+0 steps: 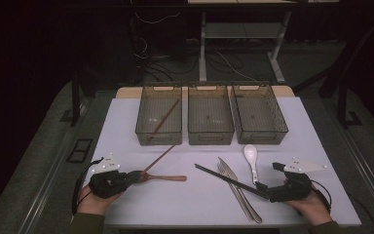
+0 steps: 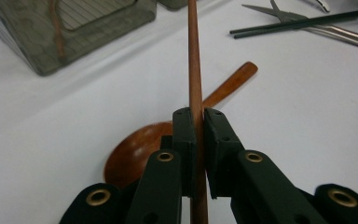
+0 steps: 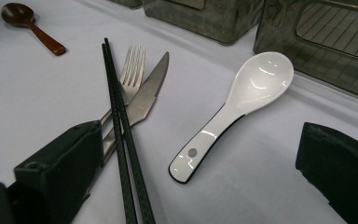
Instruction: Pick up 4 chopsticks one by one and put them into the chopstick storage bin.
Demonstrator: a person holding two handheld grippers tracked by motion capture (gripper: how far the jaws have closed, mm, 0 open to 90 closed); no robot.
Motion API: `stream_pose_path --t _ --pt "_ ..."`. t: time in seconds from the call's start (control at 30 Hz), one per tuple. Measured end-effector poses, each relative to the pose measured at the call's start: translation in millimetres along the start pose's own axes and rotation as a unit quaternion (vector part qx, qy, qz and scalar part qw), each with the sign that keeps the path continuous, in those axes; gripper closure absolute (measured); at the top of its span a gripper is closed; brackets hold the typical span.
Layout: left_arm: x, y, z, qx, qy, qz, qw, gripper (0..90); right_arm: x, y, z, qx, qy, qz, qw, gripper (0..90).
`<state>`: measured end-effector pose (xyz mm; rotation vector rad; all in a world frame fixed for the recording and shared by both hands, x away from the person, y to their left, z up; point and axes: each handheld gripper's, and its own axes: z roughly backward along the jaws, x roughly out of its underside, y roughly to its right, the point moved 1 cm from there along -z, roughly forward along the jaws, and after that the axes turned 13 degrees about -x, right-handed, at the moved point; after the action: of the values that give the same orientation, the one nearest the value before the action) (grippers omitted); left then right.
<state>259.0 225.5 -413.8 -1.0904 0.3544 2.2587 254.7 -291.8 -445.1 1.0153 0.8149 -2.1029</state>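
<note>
gripping a slim reddish-brown wooden chopstick between closed jaws, my left gripper angles it toward the leftmost smoked-plastic bin, where its mate leans, probably sorting by type. my right gripper stands wide open around the black chopsticks, not pinching. a brown wooden spoon lies partly hidden beneath my left jaws.

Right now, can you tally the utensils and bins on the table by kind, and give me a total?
Chopsticks: 4, two wooden chopsticks, two black chopsticks
Spoons: 2, wooden spoon, white spoon
Forks: 1, fork
Knives: 1, knife
Bins: 3, bins
Total: 11
</note>
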Motion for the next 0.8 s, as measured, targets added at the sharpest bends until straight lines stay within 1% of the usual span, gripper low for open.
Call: stream_pose_path --t 0.07,0.17,0.2,0.33,0.63,0.8 --pt "-2.8 -1.1 -0.1 -0.001 0.003 -0.005 1.0 82.8 0.0 0.2 -0.2 -0.001 0.0 0.0 1.0 0.5" --pt "-7.3 -1.6 -1.1 -0.002 0.011 0.001 0.9999 82.7 0.0 0.3 -0.2 0.0 0.0 -0.001 1.0 0.6" --pt "-8.4 -2.1 -1.3 -0.002 0.01 -0.001 0.9999 82.7 0.0 0.3 -0.2 0.0 0.0 -0.001 1.0 0.5" --pt "-13.6 -2.3 -4.0 0.001 0.017 0.005 0.9998 82.8 -0.1 0.3 -0.1 0.001 0.001 -0.001 1.0 0.5" --pt "-31.4 -5.8 -12.0 -0.002 0.025 0.0 0.9997 82.8 -0.2 0.4 0.3 0.001 0.002 -0.001 1.0 0.6" --pt "-38.8 -7.7 -15.8 -0.005 0.028 0.002 0.9996 82.8 -0.2 0.6 0.4 0.001 0.002 -0.002 1.0 0.6"
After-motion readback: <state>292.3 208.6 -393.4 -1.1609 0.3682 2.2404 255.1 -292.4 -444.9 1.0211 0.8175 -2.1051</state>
